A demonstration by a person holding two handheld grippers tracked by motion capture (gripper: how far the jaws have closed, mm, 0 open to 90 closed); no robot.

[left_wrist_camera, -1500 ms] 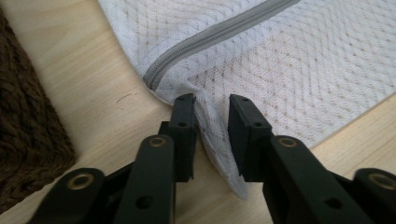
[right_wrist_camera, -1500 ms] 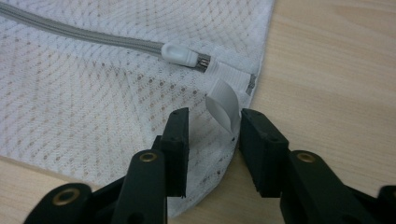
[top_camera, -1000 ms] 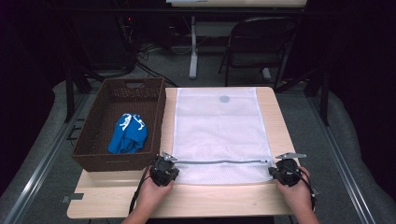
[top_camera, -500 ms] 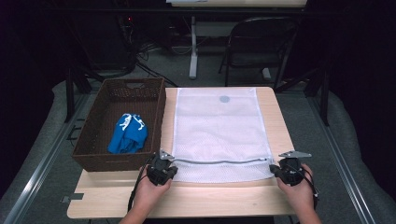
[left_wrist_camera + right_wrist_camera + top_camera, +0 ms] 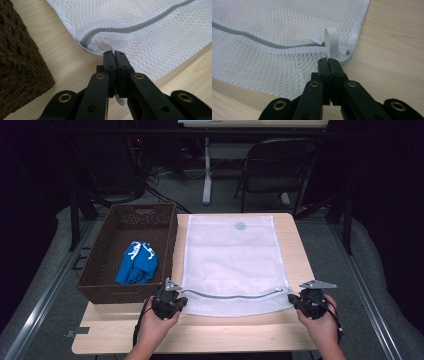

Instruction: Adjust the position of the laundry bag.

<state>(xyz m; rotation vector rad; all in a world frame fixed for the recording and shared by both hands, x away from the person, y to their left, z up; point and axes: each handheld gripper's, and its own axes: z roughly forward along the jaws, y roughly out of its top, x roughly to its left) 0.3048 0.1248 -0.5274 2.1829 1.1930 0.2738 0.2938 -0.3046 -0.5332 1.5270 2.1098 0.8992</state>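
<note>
We count one woven basket [image 5: 102, 270], one blue cloth [image 5: 137, 263], one mesh bag [image 5: 232, 255], one table [image 5: 240, 335] and two grippers.

Starting at the left, the dark brown basket stands just to the left of the left gripper [image 5: 172, 295], and the blue cloth with white cord lies bunched inside it, ahead of that gripper and to its left.

The left gripper, held in the person's left hand [image 5: 157, 327], has its jaws pressed together on the near left corner of the mesh bag; in the left gripper view [image 5: 114, 53] we see white fabric caught between them, the grey zipper [image 5: 140, 26] beginning just beyond the tips.

The mesh bag is white, fine-netted and rectangular, lying flat on the table between the two grippers and stretching away from them. We note one grey zipper bowing across its near end and one round grey mark [image 5: 240, 226] near its far edge.

The right gripper [image 5: 296, 299] has its jaws pressed together on the bag's near right corner; in its own view [image 5: 328, 60] they pinch the mesh at the foot of a white ribbon loop [image 5: 331, 41], with the zipper pull [image 5: 316, 40] just beyond.
</note>
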